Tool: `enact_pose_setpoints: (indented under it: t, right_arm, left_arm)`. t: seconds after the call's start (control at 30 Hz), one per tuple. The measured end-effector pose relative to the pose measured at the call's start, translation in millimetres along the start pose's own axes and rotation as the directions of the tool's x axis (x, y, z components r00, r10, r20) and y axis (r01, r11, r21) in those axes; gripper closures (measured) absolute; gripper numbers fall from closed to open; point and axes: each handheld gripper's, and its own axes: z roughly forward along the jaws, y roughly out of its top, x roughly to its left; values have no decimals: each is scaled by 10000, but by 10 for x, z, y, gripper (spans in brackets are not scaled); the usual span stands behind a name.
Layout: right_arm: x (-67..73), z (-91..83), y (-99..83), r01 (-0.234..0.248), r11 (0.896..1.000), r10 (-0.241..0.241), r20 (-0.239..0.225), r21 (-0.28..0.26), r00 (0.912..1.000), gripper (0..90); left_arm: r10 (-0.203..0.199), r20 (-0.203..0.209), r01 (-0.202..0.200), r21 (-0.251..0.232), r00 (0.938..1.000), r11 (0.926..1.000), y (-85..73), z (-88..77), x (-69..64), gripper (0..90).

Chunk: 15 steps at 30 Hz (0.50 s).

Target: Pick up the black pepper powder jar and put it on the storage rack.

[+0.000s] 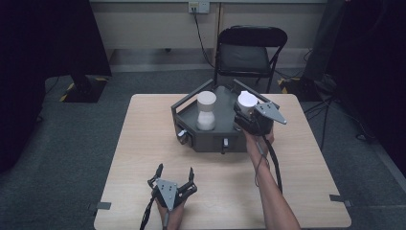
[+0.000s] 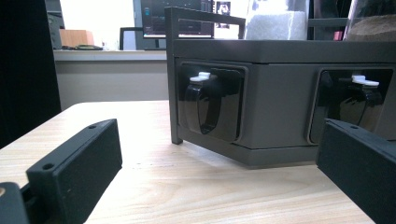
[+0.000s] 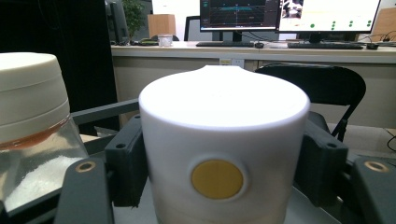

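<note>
The right gripper [image 1: 248, 114] is clamped on the upright white container [image 3: 223, 154] in the right side of the dark tray [image 1: 210, 140], jaws flanking it. The left gripper [image 1: 175, 173] rests open on the tabletop [image 1: 143, 143], well short of the tray, so any lift is straight up by the right hand.

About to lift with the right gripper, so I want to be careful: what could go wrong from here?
1. The right gripper is clamped on the white container low down, under its wide top; a tilt on lifting may let it slip.
2. The jar of white grains stands close beside it in the dark tray; a sideways swing could knock it.
3. The left gripper rests open, away from the tray, so nothing steadies the tray if it drags.
</note>
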Motion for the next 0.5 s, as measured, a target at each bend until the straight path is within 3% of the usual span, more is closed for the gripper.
enact_pose_setpoints:
  t: [0.5]
  right_arm:
    - [17,-18,-15,122,9999,-122,2,3,9999,296]
  left_arm:
    - [-2,-2,2,0,10000,10000,0,0,0,1]
